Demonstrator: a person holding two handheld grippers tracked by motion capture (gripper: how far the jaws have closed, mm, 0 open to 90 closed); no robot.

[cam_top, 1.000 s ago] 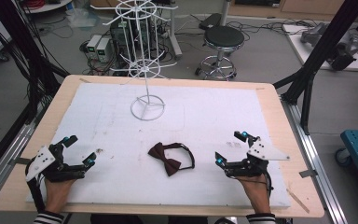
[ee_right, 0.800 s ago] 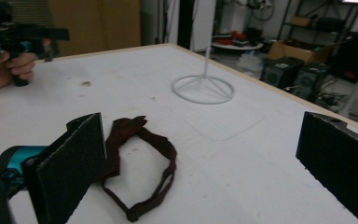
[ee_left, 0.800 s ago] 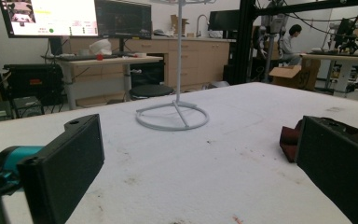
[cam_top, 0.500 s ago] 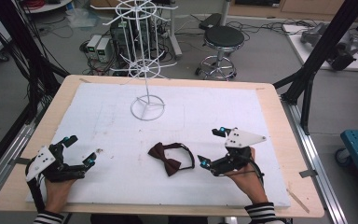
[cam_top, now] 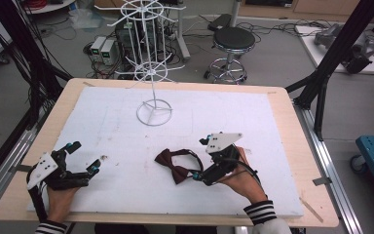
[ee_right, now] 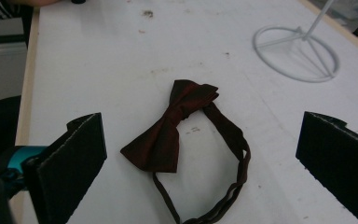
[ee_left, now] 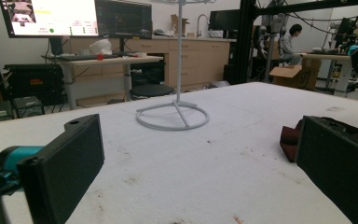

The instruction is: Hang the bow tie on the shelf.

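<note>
A dark red bow tie (cam_top: 176,164) with a thin neck strap lies flat on the white mat, a little right of the table's middle near the front. My right gripper (cam_top: 199,158) is open just to its right, jaws pointing left at it. In the right gripper view the bow tie (ee_right: 172,128) lies between and just ahead of the open right gripper (ee_right: 200,140), untouched. My left gripper (cam_top: 84,156) rests open near the front left, holding nothing. The left gripper (ee_left: 200,149) shows its jaws wide apart, with an edge of the bow tie (ee_left: 289,140) beside its right jaw.
A white wire display stand (cam_top: 154,113) with a ring base stands on the white mat (cam_top: 102,126) at the back centre; the stand (ee_left: 172,116) (ee_right: 296,53) rises tall with hooked tiers. The wooden table edge (cam_top: 282,97) frames the mat. A stool (cam_top: 233,41) stands behind the table.
My right gripper has moved left across the mat, from the front right up to the bow tie. The left gripper and the bow tie have stayed put.
</note>
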